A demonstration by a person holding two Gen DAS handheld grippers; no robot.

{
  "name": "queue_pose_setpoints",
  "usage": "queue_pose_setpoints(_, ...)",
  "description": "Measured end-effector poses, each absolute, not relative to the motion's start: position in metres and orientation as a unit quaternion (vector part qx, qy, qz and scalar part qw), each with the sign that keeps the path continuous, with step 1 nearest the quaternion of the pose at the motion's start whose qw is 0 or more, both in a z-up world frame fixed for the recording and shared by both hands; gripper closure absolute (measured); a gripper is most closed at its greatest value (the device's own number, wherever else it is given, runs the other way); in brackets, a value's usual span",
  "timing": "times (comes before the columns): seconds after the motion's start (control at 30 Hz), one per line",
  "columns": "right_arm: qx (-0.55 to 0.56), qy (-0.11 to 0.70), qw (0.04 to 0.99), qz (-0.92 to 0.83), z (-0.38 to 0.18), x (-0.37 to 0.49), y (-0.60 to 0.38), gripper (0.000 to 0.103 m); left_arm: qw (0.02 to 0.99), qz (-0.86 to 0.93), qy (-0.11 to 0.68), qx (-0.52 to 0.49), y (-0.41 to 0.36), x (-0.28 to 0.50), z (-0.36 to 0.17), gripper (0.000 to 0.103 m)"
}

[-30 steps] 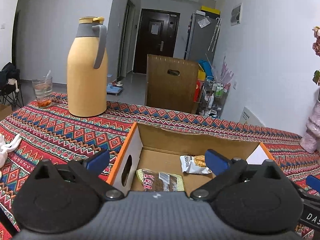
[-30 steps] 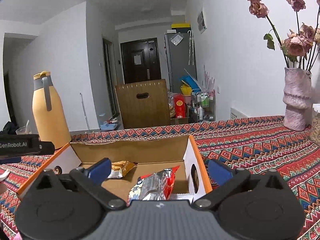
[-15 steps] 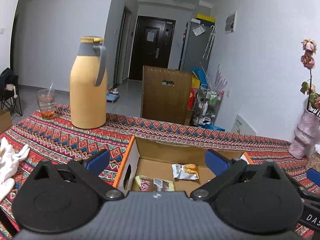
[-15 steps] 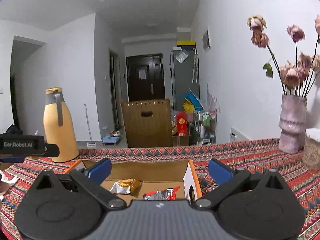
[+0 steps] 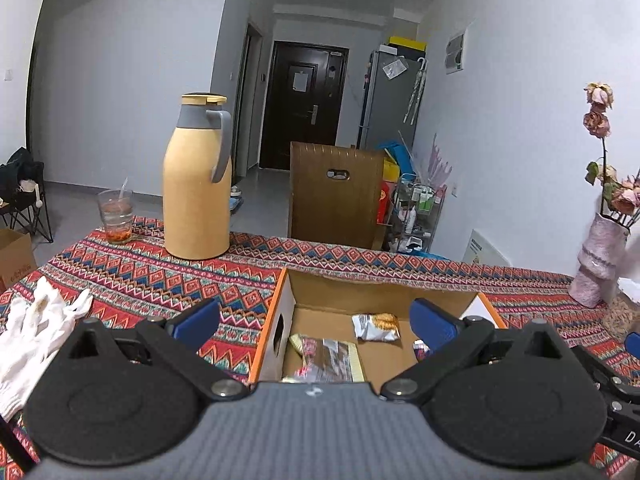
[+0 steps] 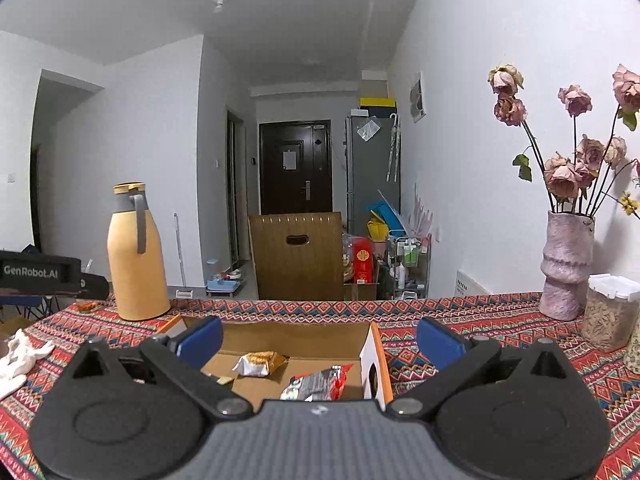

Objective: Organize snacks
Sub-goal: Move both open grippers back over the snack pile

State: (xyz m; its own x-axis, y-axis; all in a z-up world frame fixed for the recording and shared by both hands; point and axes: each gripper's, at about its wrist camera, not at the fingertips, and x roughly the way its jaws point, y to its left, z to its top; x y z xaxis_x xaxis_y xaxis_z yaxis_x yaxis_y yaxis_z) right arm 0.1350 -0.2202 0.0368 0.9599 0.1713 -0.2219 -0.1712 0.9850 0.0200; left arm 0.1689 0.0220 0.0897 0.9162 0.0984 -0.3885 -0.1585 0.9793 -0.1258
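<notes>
Left wrist: brown snack packet [image 5: 326,364] lengthwise toward camera.

I see the box [image 5: 384,300] on the table [image 5: 160,280] ahead of me, with three snack packs in it: one [image 5: 326,364] near its left wall, one [image 5: 376,326] toward the back, one [image 6: 316,382] near its right wall. The flask [image 5: 197,184] stands behind and left of the box, a glass [image 5: 115,216] left of the flask. Gloves [image 5: 36,328] lie at far left, the vase [image 6: 566,264] at far right with a jar [image 6: 608,312] beside it. A chair [image 5: 334,196] stands behind the table.

Patterned table [image 5: 132,280], bearing box [image 5: 384,296], flask [image 5: 197,184], glass [image 5: 116,216], glove [image 5: 36,328], vase [image 6: 566,264], jar [image 6: 608,312].
</notes>
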Motion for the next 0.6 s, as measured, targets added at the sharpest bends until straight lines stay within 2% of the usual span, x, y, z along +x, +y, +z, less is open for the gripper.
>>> queue_pose_setpoints(0.27,-0.003,0.125,0.988,0.086,0.022,0.104,-0.226,0.000,0.975,0.055,0.202,-0.077,0.026,0.139,0.074,0.000)
queue_pose_setpoints(0.6,-0.003,0.166,0.983,0.079,-0.011,0.086,-0.239,0.000,0.967,0.057,0.238,-0.069,0.031,0.124,0.025,0.000)
